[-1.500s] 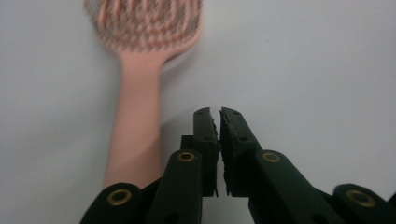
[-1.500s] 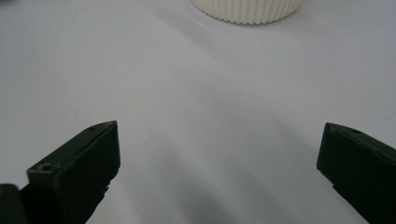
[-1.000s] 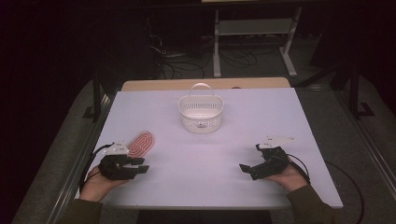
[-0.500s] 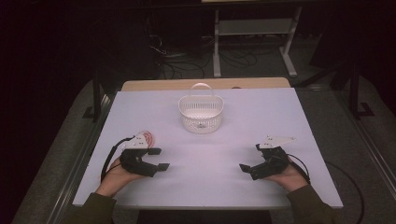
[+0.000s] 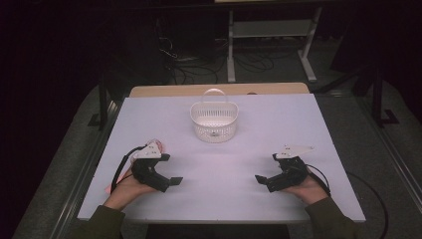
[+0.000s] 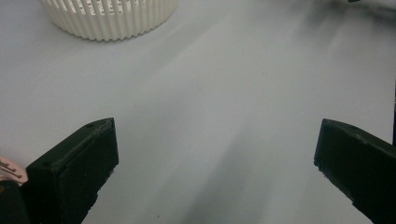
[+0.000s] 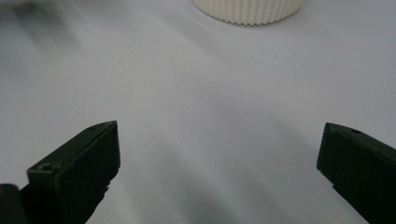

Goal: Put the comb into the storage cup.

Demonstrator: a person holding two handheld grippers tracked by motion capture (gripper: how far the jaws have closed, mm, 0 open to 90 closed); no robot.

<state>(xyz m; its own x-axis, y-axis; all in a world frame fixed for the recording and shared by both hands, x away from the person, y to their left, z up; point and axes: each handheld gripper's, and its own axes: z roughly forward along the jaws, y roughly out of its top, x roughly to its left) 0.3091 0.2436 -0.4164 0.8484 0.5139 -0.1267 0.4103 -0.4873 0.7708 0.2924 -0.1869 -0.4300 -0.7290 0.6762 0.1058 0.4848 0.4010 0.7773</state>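
Near the front left corner of the bench [image 5: 308,124], the left gripper [image 5: 170,169] is held low over the surface; its fingers [image 6: 74,172] have just been opening and are now spread wide, with nothing but bare bench seen between them. A pink ribbed item [image 5: 158,145] lies just beside that gripper, on its side towards the left edge, and is largely hidden under the gripper's grey plate; whether it is touched cannot be told. The right gripper [image 5: 267,168] is held near the front right corner, its fingers [image 7: 74,172] likewise spread and empty. A white basket [image 5: 214,122] stands in the middle of the bench towards the far edge, well apart from both grippers.

The pink item is judged to be the thing to be picked up, probably for the basket. Since it sits outside the open fingers, a closing now would likely catch nothing; a sideways correction could knock it with a finger and push it towards the left edge. Being flat and low, it might also be pinched only at its rim and slip out when lifted.
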